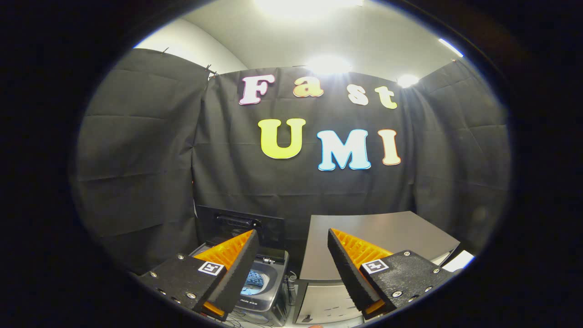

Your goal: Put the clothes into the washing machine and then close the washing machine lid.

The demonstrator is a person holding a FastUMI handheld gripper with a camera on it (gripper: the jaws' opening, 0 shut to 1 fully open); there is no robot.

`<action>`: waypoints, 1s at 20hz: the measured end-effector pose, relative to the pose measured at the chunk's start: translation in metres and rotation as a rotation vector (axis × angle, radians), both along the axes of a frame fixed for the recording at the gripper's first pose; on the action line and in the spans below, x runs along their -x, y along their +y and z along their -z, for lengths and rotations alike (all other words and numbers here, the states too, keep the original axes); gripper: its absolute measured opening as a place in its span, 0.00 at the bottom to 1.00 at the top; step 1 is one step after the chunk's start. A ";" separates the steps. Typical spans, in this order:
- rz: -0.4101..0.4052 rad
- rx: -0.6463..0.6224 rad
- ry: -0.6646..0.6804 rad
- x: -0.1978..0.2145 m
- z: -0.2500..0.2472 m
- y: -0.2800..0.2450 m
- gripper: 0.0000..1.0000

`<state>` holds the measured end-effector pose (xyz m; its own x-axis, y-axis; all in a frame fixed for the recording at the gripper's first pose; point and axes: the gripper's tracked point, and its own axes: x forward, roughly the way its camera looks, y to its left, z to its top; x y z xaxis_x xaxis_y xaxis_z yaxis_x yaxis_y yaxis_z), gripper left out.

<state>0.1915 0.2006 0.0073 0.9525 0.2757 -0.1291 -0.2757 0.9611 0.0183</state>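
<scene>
Fingers point(255, 269) apart above washing machine point(266, 291)

Gripper-mounted camera faces the booth wall point(291, 196) from above the washing machine point(262, 284).

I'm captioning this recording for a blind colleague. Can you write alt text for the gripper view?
The gripper is open, holding nothing, raised above a small top-loading washing machine whose lid stands open, with blue fabric in the drum. A grey cabinet stands beside the machine, beyond the fingers.

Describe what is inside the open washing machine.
Inside the washing machine, something blue shows beside the open gripper's finger. That finger covers much of the drum.
</scene>
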 end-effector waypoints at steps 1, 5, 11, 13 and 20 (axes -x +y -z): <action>0.008 -0.005 0.001 -0.003 0.000 0.001 0.95; 0.008 -0.042 -0.006 -0.027 -0.007 0.022 0.95; -0.031 -0.085 0.019 -0.079 -0.009 0.084 0.95; -0.045 -0.083 0.025 -0.098 -0.005 0.109 0.94; -0.058 -0.126 0.081 -0.168 0.019 0.200 0.94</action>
<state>0.3598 0.4005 -0.0114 0.9226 0.3484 -0.1658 -0.3230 0.9324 0.1622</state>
